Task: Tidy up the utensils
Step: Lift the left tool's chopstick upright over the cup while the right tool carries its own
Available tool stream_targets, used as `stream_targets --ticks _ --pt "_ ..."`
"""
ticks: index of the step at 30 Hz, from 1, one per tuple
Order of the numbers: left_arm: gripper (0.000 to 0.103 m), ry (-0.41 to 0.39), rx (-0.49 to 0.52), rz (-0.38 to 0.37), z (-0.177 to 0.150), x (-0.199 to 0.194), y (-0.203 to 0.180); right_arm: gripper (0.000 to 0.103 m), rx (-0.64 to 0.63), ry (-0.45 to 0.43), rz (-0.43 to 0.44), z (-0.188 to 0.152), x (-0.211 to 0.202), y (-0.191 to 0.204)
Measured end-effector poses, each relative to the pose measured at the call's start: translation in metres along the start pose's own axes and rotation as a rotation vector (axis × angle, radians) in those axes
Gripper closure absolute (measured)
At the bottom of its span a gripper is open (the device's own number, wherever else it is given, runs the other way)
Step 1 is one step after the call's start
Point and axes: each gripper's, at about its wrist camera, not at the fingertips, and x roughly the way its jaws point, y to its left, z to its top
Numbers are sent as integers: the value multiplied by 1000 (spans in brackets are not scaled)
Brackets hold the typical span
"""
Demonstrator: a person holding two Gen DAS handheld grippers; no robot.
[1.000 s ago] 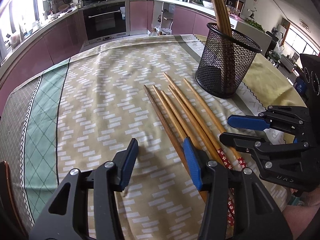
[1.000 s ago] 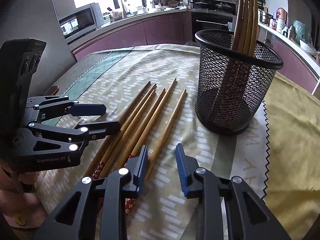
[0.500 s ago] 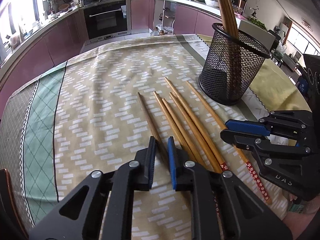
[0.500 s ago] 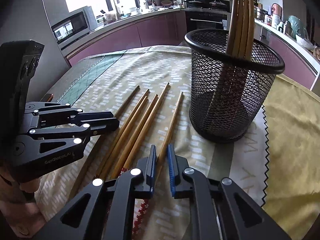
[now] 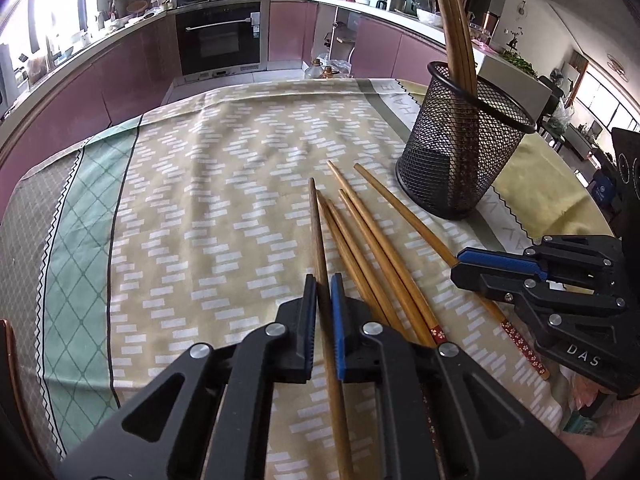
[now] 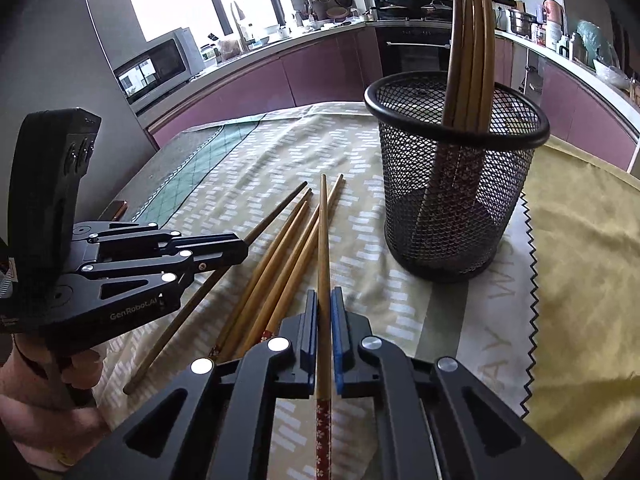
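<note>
left gripper (image 5: 324, 312): my jaws are closed down on the dark chopstick (image 5: 318, 240), gripping it mid-shaft; tip points away from me, lying low over the tablecloth (image 5: 200, 200).
right gripper (image 6: 325, 320): pinched tight on the light chopstick (image 6: 323, 240); its red flowered end sticks out behind the pads toward me, tip angled forward and raised above the loose ones.
right gripper, seen from left: (image 5: 520, 276) to my right, low over the cloth, fingers together on that same stick.
left gripper, seen from right: (image 6: 224, 254) to my left, closed on the dark stick, which runs through it at a slant.
loose chopsticks (image 5: 372, 256): three left flat on the cloth between my two grippers, side by side, tips toward the holder.
mesh holder (image 6: 456, 184): black, upright on the cloth, ahead and to the right, apart from the loose ones.
stored chopsticks (image 6: 468, 40): several standing in the holder, leaning on the rim.
</note>
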Motion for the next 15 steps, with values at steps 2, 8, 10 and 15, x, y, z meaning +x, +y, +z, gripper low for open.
stream_targets --ticks 2,8,10,15 --pt "95 -8 -4 -8 0 -5 1 97 -5 -16 16 0 -7 1" --pt "96 -52 -9 -87 6 -31 2 97 5 -73 61 5 -31 0" --pt "96 -73 -6 -114 9 -42 2 97 9 -102 77 8 -41 0" --pt "96 -127 -8 -198 17 -71 1 97 24 -169 101 13 -64 -5"
